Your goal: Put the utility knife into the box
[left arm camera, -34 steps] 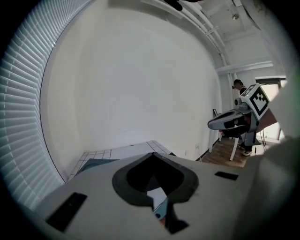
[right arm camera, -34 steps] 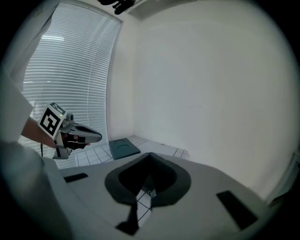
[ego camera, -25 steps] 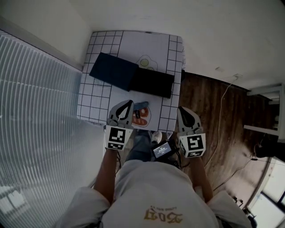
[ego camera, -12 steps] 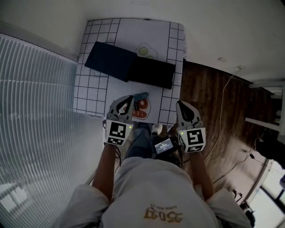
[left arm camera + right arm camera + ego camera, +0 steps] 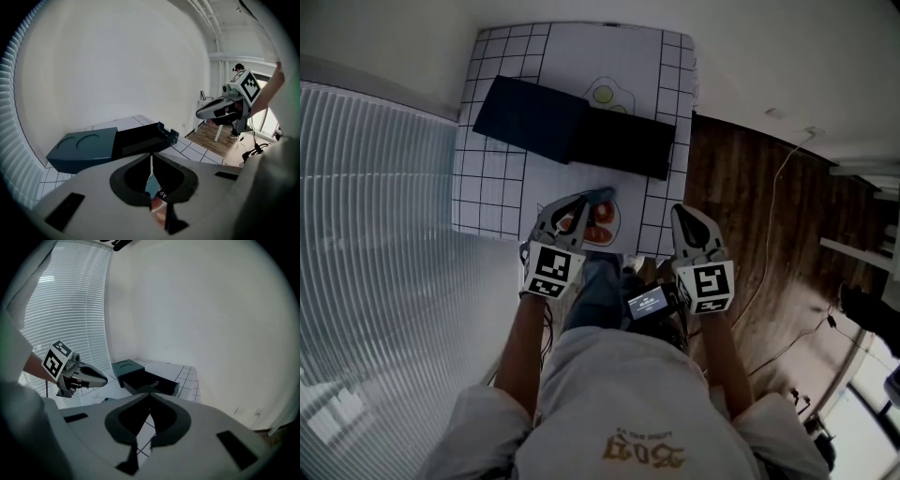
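Observation:
The utility knife (image 5: 601, 196), blue-grey, lies on the checked tablecloth (image 5: 502, 192) by a printed plate picture with red shapes (image 5: 600, 229). My left gripper (image 5: 582, 202) is shut, its tips just over the knife's near end. In the left gripper view the knife (image 5: 153, 190) shows below the closed left gripper (image 5: 151, 156), not between its pads. Further back lies the open black box (image 5: 623, 143) with its dark blue lid (image 5: 530, 119) beside it on the left. My right gripper (image 5: 685, 218) is shut and empty, hovering at the table's near right edge.
White blinds (image 5: 366, 244) run along the left. Wooden floor (image 5: 750, 216) with a cable lies to the right of the table. A fried-egg print (image 5: 605, 96) sits behind the box. A small screen device (image 5: 647, 302) hangs at the person's waist.
My left gripper has moved forward and swung right, so its tips now reach the knife. The right gripper has stayed at the table's edge.

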